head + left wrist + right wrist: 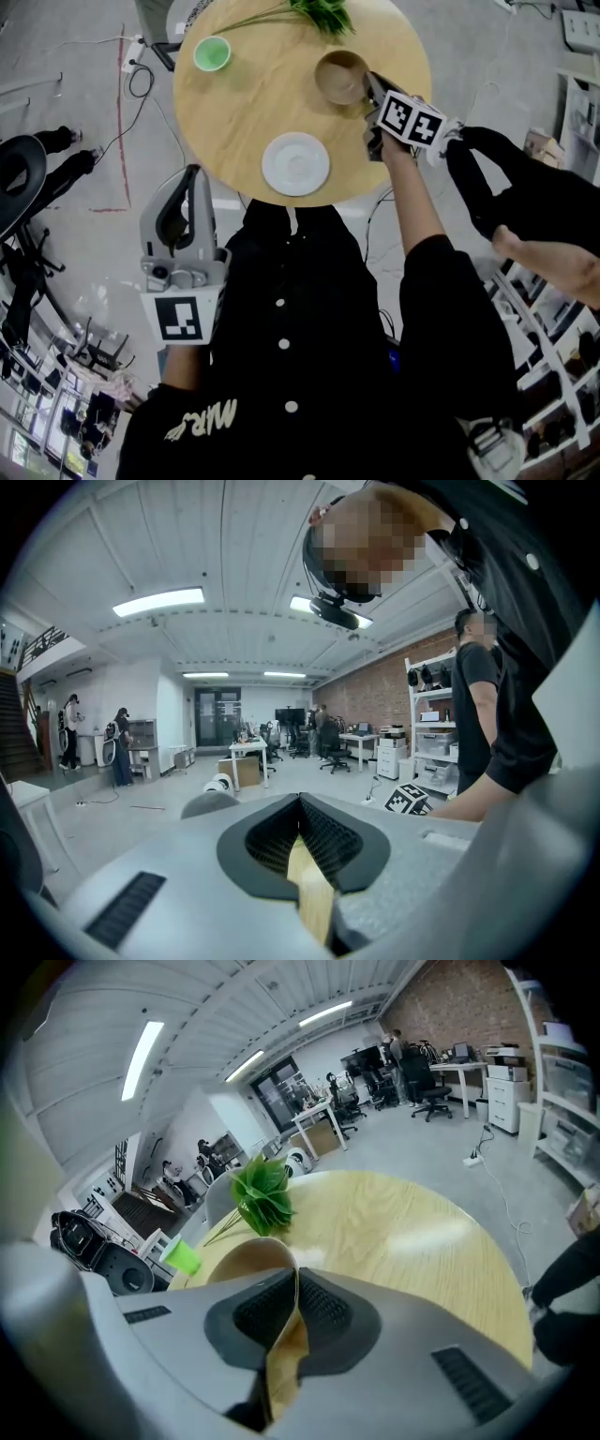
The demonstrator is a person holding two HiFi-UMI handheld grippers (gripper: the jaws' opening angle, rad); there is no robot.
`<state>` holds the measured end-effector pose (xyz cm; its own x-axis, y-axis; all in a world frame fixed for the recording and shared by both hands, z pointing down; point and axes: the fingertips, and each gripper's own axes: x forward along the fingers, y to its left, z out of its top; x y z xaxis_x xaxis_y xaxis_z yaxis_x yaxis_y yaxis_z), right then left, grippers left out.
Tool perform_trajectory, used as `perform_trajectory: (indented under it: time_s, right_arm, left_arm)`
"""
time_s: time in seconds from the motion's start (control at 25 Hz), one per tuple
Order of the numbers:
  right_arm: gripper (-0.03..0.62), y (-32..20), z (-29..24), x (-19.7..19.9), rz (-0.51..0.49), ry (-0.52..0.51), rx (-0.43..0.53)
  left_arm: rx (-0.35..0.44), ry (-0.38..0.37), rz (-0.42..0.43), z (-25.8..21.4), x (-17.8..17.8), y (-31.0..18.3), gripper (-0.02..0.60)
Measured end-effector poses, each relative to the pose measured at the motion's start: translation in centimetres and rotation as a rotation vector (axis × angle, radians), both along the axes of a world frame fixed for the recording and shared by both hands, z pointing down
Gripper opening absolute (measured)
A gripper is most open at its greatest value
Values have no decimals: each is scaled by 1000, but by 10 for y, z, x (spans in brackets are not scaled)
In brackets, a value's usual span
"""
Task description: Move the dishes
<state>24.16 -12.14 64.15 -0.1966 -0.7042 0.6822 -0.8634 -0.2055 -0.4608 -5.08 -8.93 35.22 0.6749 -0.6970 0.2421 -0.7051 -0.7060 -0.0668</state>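
The table [253, 112] carries a plate [295, 164] at its near edge, a bowl [339, 77] far right and a cup [212, 53] far left. The right gripper [375, 94] is clamped on the right side of the bowl's rim. Such a thin rim can slip, I think, so lift straight up, slowly, and keep the bowl level. The left gripper [192, 178] waits off the table, near left, with its jaws together and nothing between them.

Right claw [294, 1283] on tan bowl [246, 1255]

Open office: grey concrete floor [75, 234], brick wall [375, 691] w/ shelving [433, 724], ceiling strip lights [157, 600], desks [246, 752], chairs [333, 747].
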Motion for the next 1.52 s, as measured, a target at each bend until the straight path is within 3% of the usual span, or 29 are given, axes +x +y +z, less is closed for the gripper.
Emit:
perform_trajectory:
  time_s: [0.64,1.52]
  right_arm:
    - [15,7,-8,4,-3,21,-10]
    - [15,106,-18,2,57,12,-65]
  left_arm:
    - [29,6,8,-10,3,1,3]
    - [116,45,65,-54,16,19,3]
